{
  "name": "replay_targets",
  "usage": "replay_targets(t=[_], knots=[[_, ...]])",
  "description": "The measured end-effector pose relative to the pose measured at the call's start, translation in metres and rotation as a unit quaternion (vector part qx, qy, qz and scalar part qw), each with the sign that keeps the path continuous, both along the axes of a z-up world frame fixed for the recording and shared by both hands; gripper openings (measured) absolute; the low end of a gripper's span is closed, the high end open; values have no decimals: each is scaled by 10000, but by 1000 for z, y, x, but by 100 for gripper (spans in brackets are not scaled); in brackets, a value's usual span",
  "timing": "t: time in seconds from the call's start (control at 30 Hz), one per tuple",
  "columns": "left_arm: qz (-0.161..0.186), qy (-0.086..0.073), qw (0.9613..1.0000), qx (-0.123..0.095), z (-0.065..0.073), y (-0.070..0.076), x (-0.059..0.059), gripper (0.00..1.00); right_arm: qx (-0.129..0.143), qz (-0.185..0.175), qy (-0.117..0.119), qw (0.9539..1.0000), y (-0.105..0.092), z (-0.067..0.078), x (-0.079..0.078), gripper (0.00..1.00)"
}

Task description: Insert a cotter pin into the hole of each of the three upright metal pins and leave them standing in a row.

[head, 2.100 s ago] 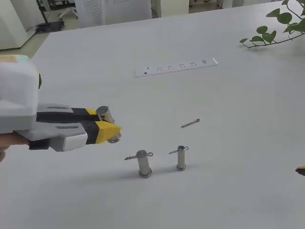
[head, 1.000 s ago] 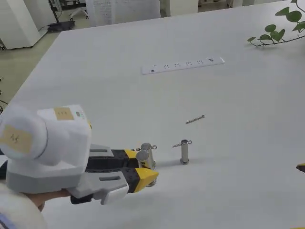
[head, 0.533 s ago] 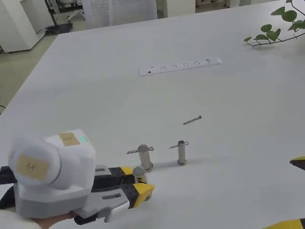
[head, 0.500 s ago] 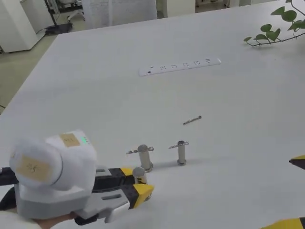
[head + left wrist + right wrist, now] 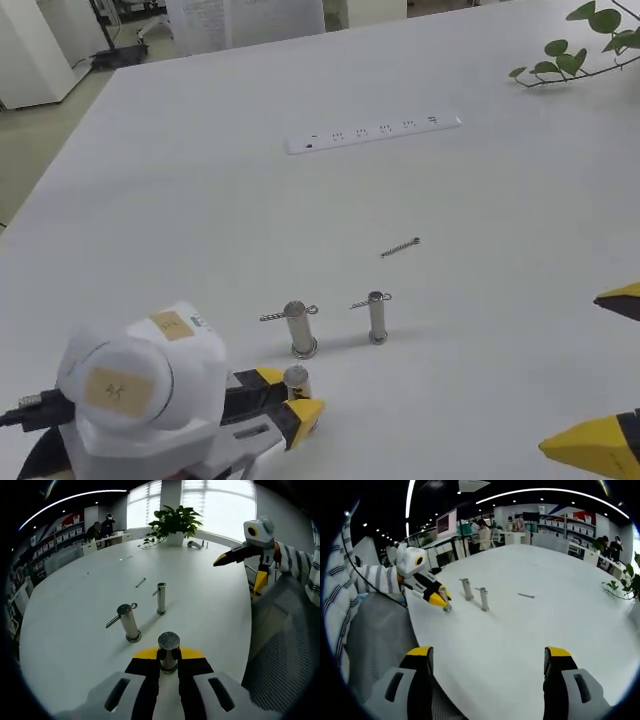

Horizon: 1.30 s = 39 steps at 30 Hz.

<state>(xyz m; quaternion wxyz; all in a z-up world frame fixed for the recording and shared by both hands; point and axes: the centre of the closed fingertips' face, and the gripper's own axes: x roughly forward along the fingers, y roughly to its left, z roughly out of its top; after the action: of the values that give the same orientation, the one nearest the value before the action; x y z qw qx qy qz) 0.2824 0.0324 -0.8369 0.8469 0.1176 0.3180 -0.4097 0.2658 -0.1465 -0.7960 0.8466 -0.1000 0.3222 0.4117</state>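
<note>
Head view: the white left gripper [image 5: 292,393] with yellow-tipped black jaws is working at the near-left of the white tabletop [image 5: 180,200]. Its jaws are clamping a bare silver metal pin [image 5: 295,378] and holding it upright; cannot tell whether the foot is touching the surface. Just beyond it, two more upright silver pins are standing side by side, apart from each other, each carrying a wire cotter pin through the hole near its top. The left-hand fitted pin [image 5: 297,328] is sitting nearest the held one, with the right-hand fitted pin [image 5: 376,318] beside it. A loose twisted-wire cotter pin [image 5: 400,247] is lying flat farther back, clear of both. The right gripper [image 5: 608,372] is hanging at the right edge, jaws spread wide with nothing between them; the right gripper view is showing the same gap. A long white power strip [image 5: 372,133] is lying across the far middle of the table. A green leafy plant sprig [image 5: 585,45] is trailing in at the far-right corner. The left gripper view is showing the held pin's flat round head between the yellow tips.
</note>
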Motion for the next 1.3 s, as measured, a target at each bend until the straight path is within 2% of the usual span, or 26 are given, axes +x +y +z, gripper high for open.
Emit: replay_targets(t=[0.17,0.27,0.33,0.7,0.77,1.03,1.17,1.23,1.3], knots=[[287,13,9996,-59,-2,-1,2,11,-48,106,-52,9999,1,1,8,92],[319,-23,9995,-43,-5,-4,1,11,-74,156,-74,9998,2,1,12,92],[406,-6,9991,-113,-4,-5,2,11,-74,192,-86,9998,3,1,15,92],[699,-221,9972,-142,-5,-10,6,11,-158,439,-159,9988,8,-1,32,91],[630,-314,9975,-58,-5,-11,5,11,-188,497,-167,9984,9,-2,36,89],[662,-287,9974,-52,-5,-11,6,12,-240,664,-255,9972,16,0,51,87],[648,-245,9976,-85,-5,-10,6,12,-380,836,-286,9954,18,-1,56,87],[590,-315,9977,-104,-3,-12,7,12,-434,899,-307,9945,19,-1,59,87],[561,-282,9979,-136,-3,-12,6,13,-444,932,-312,9942,20,0,63,87]])
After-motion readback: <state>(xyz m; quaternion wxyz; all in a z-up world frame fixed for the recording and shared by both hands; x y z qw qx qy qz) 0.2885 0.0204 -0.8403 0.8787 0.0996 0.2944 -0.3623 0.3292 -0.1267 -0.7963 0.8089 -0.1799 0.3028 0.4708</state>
